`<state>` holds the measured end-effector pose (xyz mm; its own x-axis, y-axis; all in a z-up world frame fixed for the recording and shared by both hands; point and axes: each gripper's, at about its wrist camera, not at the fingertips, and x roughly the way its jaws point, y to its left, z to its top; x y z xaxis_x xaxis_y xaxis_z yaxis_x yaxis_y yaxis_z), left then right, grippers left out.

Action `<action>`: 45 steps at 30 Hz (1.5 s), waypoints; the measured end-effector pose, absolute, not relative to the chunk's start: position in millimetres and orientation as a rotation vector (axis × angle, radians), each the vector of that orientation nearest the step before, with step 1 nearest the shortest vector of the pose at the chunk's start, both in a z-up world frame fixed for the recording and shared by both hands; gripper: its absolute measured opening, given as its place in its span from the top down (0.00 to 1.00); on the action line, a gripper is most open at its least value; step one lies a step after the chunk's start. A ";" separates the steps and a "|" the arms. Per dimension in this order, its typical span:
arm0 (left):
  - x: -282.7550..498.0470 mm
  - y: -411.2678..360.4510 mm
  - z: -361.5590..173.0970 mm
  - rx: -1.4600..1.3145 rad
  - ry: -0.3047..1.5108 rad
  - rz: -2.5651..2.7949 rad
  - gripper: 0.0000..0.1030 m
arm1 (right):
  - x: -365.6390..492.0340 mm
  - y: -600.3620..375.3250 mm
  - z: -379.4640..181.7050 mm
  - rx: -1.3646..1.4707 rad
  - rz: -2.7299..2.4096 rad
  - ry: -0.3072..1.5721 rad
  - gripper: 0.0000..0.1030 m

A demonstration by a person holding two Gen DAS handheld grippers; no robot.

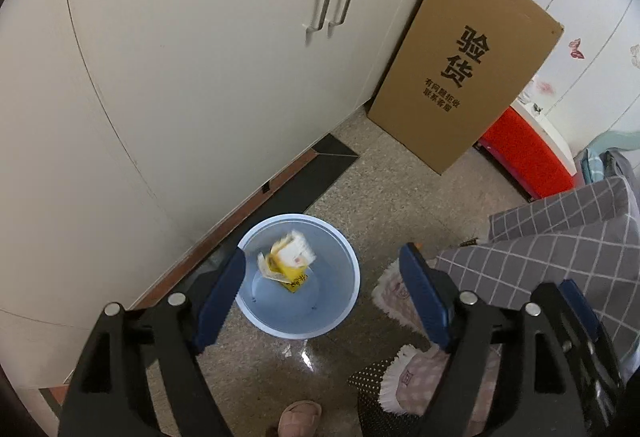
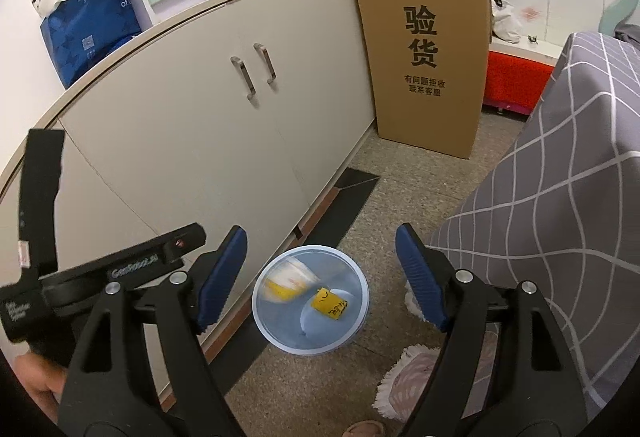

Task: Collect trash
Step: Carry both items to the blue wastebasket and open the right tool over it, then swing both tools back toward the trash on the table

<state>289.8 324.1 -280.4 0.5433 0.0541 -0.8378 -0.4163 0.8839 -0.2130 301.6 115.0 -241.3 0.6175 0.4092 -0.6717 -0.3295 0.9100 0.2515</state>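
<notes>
On the speckled floor (image 1: 400,197), crumpled packaging (image 1: 288,257) drops into the bin (image 1: 352,285) below both wide-open, empty tools (image 1: 324,293) (image 2: 320,277).

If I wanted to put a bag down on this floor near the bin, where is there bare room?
The widest bare patch is speckled floor between the blue bin, the cardboard box and the grey checked bedcover. A thinner strip runs between the bin and the white cabinet. Beside the bin on the bed side it is crowded with fluffy slippers.

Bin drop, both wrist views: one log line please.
left gripper: open, empty | right gripper: open, empty | yellow-white paper wrapper: blurred, inside round pale-blue plastic bin
</notes>
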 end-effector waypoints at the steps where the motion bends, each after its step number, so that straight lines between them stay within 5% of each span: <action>1: 287.1 322.1 -279.6 -0.413 0.962 0.284 0.25 | 300.8 114.0 -240.3 0.111 0.424 0.799 0.26; 26: 202.4 196.0 -132.9 -0.327 0.665 0.131 0.24 | 226.5 -0.7 -113.0 0.244 0.402 0.593 0.26; 45: 246.8 -29.7 -151.9 -0.078 0.799 -0.265 0.23 | 209.3 -245.3 -133.3 0.307 -0.043 0.634 0.29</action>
<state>246.8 -29.7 -151.9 0.6667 -0.2636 -0.6972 0.2048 0.9642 -0.1687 209.3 -245.3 -133.3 0.8061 0.0539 -0.5893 0.1329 0.9539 0.2692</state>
